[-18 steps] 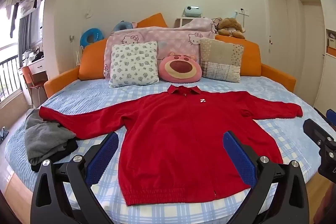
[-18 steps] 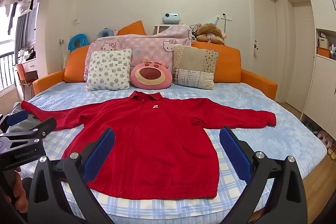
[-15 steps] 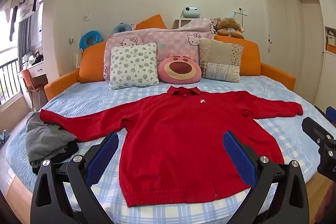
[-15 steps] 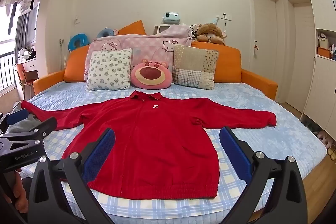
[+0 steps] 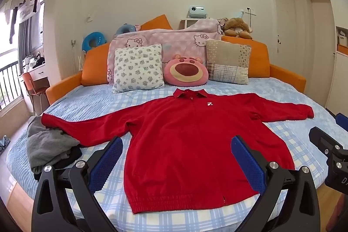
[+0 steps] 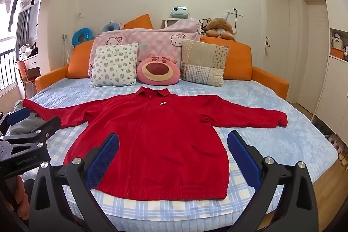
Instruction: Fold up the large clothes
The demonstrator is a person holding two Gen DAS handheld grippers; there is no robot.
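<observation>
A large red zip jacket [image 5: 191, 140] lies flat and face up on the blue checked bed [image 5: 289, 132], collar towards the pillows, both sleeves spread out sideways. It also shows in the right wrist view [image 6: 161, 136]. My left gripper [image 5: 175, 158] is open and empty, held above the bed's near edge in front of the jacket's hem. My right gripper [image 6: 173, 151] is open and empty too, hovering before the hem. Each gripper shows at the edge of the other's view, the right one [image 5: 328, 153] and the left one [image 6: 26, 132].
A pile of grey and dark clothes [image 5: 47, 147] lies on the bed's left edge, touching the left sleeve cuff. Pillows and a pink bear cushion [image 5: 184, 71] line the orange headboard [image 5: 93, 66]. Wooden floor and slippers [image 6: 341, 151] lie to the right.
Both grippers have shifted only slightly; the views are almost the same. The jacket has not moved and both grippers stay open.
</observation>
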